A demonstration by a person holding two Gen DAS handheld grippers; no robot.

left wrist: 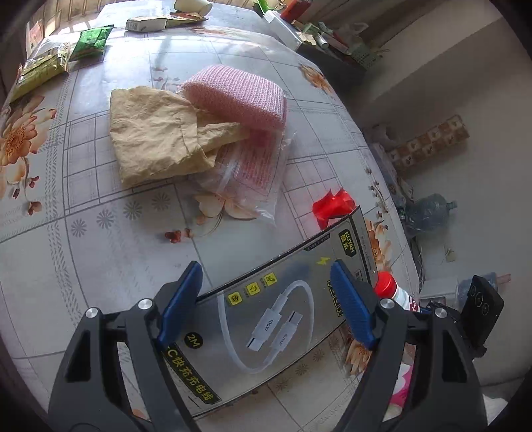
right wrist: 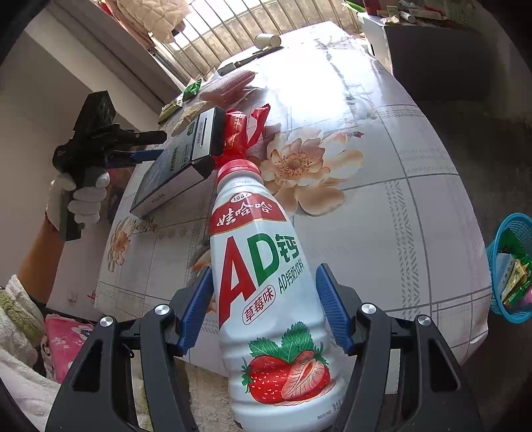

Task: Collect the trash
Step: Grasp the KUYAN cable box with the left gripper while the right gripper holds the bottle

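Note:
A silver cable box [left wrist: 282,319] lies on the flowered tablecloth [left wrist: 99,252], its far end by a red wrapper [left wrist: 332,206]. My left gripper [left wrist: 265,266] hovers over the box with its jaws wide. One blue pad [left wrist: 181,299] is at the box's long edge and the other is above its face, neither clamping it. From the right wrist view, the left gripper [right wrist: 148,146] sits at the box [right wrist: 166,179] in a gloved hand [right wrist: 83,196]. My right gripper [right wrist: 265,269] is shut on a white strawberry-milk bottle [right wrist: 266,299] with a red cap [left wrist: 385,282].
A tan paper bag [left wrist: 156,139], a pink knit pad [left wrist: 239,93] and a clear plastic bag [left wrist: 252,172] lie mid-table. Green packets [left wrist: 89,41], a carton [left wrist: 146,24] and a paper cup [right wrist: 267,40] sit at the far end. A blue basket [right wrist: 512,266] of wrappers stands beyond the table's right edge.

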